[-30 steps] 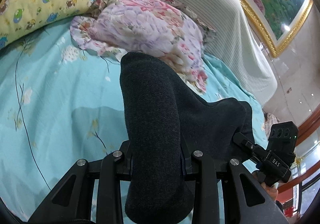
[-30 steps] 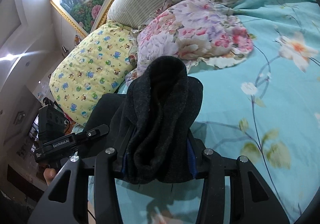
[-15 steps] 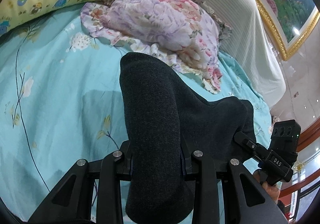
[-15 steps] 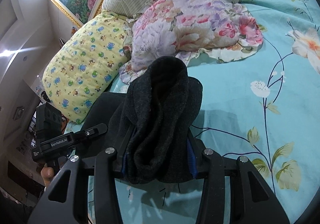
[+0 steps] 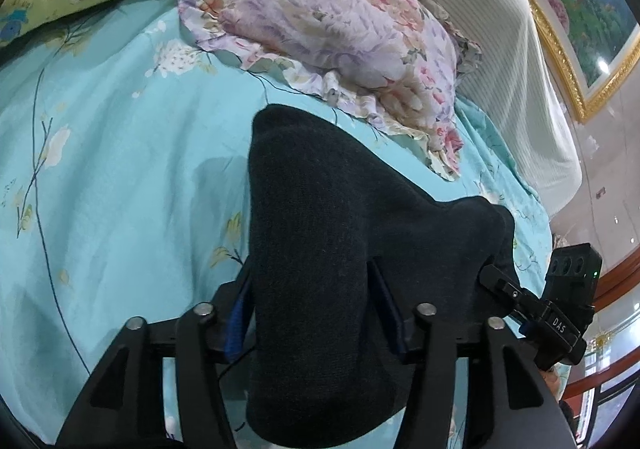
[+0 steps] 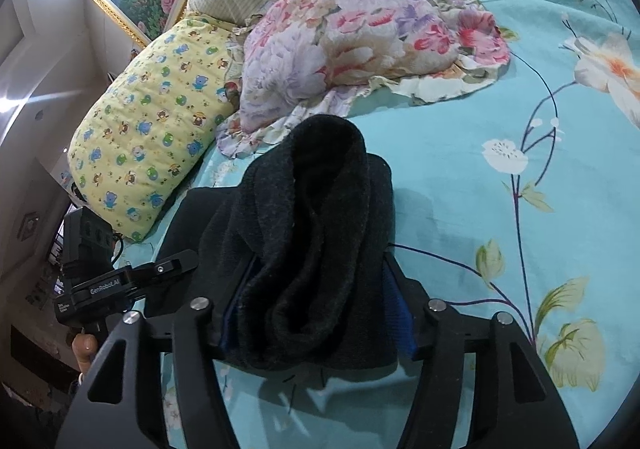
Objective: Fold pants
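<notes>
The dark grey knit pants [image 5: 320, 249] are held above the turquoise floral bed sheet [image 5: 120, 177]. My left gripper [image 5: 312, 313] is shut on one bunched end, which bulges up between the fingers. The cloth stretches right to my right gripper [image 5: 560, 313], seen at the right edge. In the right wrist view my right gripper [image 6: 316, 313] is shut on the other bunched end of the pants [image 6: 316, 233], and the left gripper [image 6: 104, 285] shows at the left. The fingertips are hidden by cloth.
A floral pillow [image 5: 344, 29] and a yellow cartoon-print pillow [image 6: 152, 137] lie at the head of the bed. A striped padded headboard [image 5: 500, 49] and a framed painting [image 5: 580, 1] stand behind them. The bed edge and floor lie to the right.
Both grippers have moved forward toward the pillows with the pants still held; the floral pillow sits closer and lower in both views.
</notes>
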